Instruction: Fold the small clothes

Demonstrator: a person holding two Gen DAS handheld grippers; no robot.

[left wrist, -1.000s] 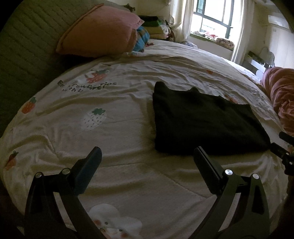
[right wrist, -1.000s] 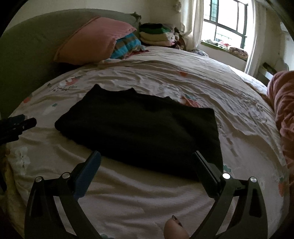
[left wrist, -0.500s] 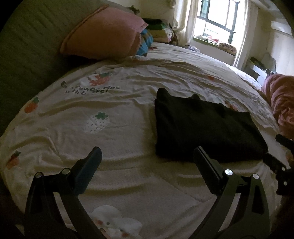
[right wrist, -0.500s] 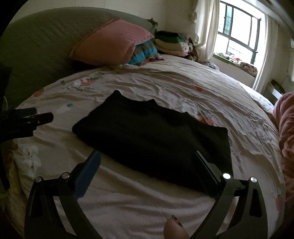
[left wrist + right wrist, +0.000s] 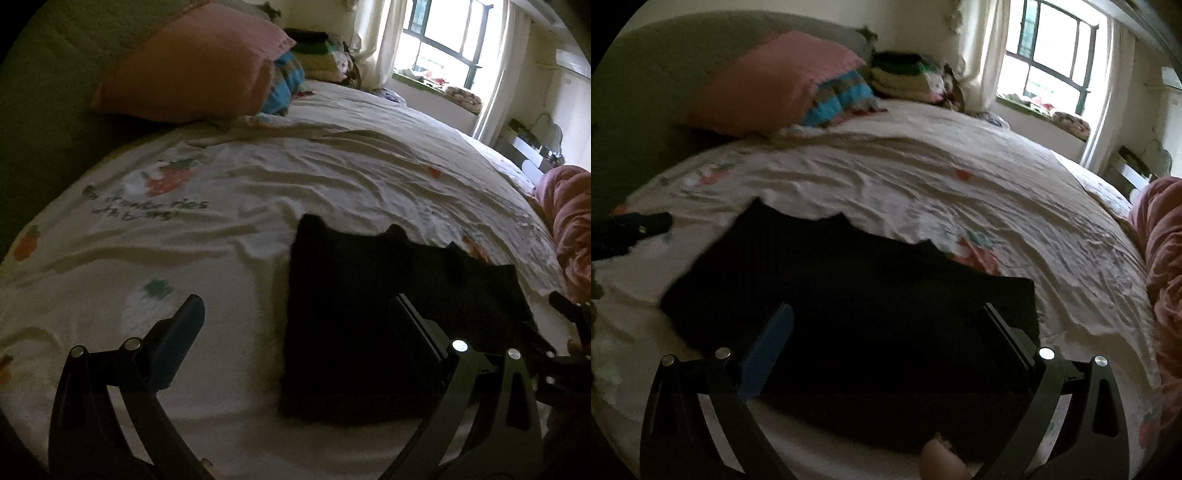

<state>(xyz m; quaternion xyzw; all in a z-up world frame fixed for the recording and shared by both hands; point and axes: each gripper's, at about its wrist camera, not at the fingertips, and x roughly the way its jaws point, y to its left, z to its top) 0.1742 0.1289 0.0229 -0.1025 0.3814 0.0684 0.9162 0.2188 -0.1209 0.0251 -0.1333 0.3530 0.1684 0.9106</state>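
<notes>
black garment lying folded on the strawberry bedsheet, both hand-held grippers held apart over it

a black garment (image 5: 388,314) is lying flat on the bedsheet (image 5: 240,192), folded into a rough rectangle with a few small points sticking up along its far edge. the bedsheet is pale, wrinkled and printed with strawberries and some lettering.

the left hand-held gripper (image 5: 295,321) is hovering with its fingers spread wide apart and holding nothing. in the left wrist view, its left finger is showing over bare sheet beside the garment, while its right finger is showing over the garment's dark cloth. whether either finger is touching anything cannot be told.

the right hand-held gripper (image 5: 886,325) is also standing wide apart, gripping nothing, and both of its fingers are showing over the garment's near part. a fingertip of the person is peeking in at the bottom edge of that view.

each hand-held gripper is appearing dark at the edge of the other's view, one at either end of the garment.

beyond the garment, a pink pillow (image 5: 772,81) is leaning against the grey-green headboard (image 5: 646,92), with a blue striped cloth (image 5: 842,98) tucked just beside it. a pile of folded clothes (image 5: 905,74) is sitting past the pillow, near the window (image 5: 1056,55). a pink blanket (image 5: 1167,258) is bunched beyond the garment's right end.
</notes>
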